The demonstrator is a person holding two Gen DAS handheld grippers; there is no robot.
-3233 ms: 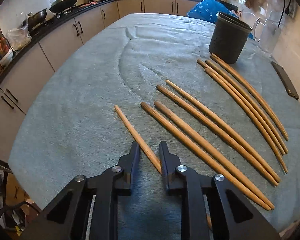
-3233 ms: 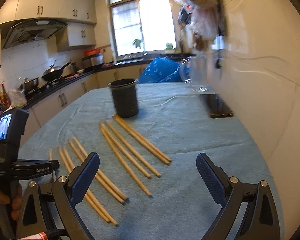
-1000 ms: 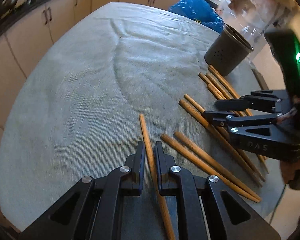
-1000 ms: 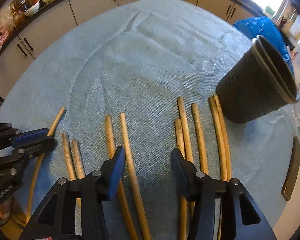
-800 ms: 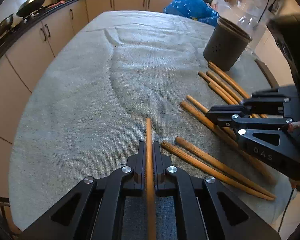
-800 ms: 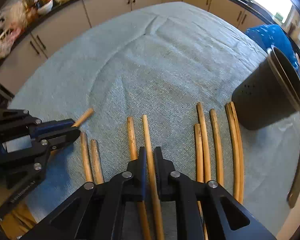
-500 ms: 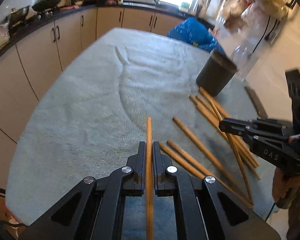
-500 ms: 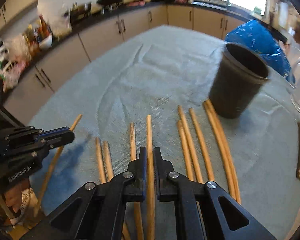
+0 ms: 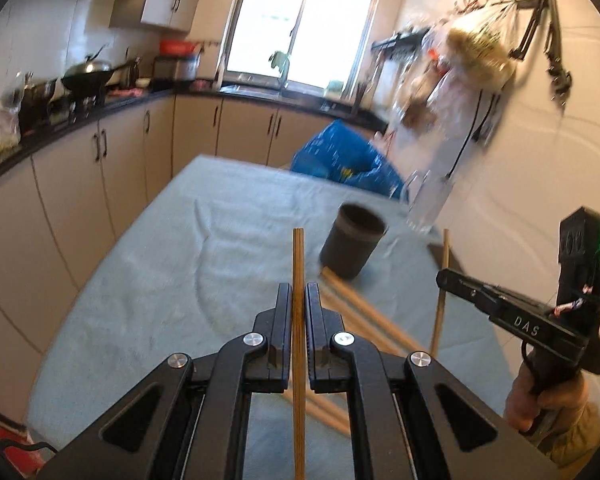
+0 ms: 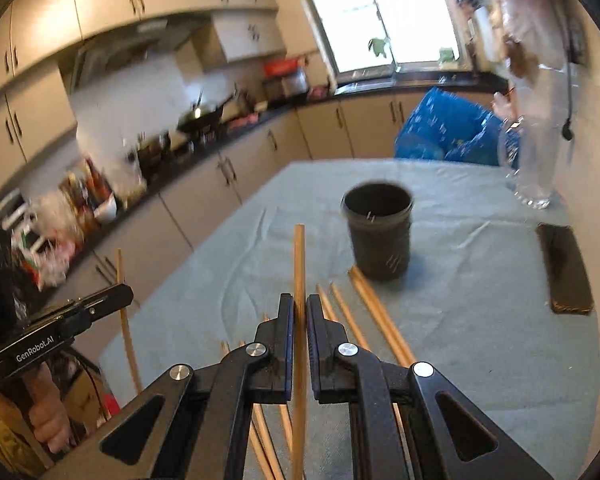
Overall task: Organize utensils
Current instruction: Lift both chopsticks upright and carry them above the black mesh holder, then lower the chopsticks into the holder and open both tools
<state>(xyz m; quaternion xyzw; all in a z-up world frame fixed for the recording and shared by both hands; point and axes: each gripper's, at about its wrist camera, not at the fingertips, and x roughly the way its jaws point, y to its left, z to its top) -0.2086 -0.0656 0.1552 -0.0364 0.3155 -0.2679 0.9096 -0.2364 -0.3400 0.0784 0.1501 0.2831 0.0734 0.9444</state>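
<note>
My left gripper (image 9: 298,294) is shut on a wooden chopstick (image 9: 298,264) and holds it above the table, pointing forward. My right gripper (image 10: 299,306) is shut on another wooden chopstick (image 10: 299,264), also lifted. Each gripper shows in the other's view: the right one (image 9: 446,278) with its stick upright, the left one (image 10: 122,292) likewise. The dark utensil holder (image 9: 354,246) stands upright ahead on the blue cloth; it also shows in the right wrist view (image 10: 380,232). Several more chopsticks (image 10: 380,320) lie on the cloth in front of the holder.
A glass jug (image 10: 534,168) stands at the far right by the wall. A dark flat phone-like slab (image 10: 566,268) lies on the cloth to the right. A blue bag (image 9: 344,164) sits beyond the table. Kitchen cabinets (image 9: 80,184) run along the left.
Both grippers closed on a chopstick each, then lifted them off the cloth and tilted up. The views now look across the kitchen instead of down at the table.
</note>
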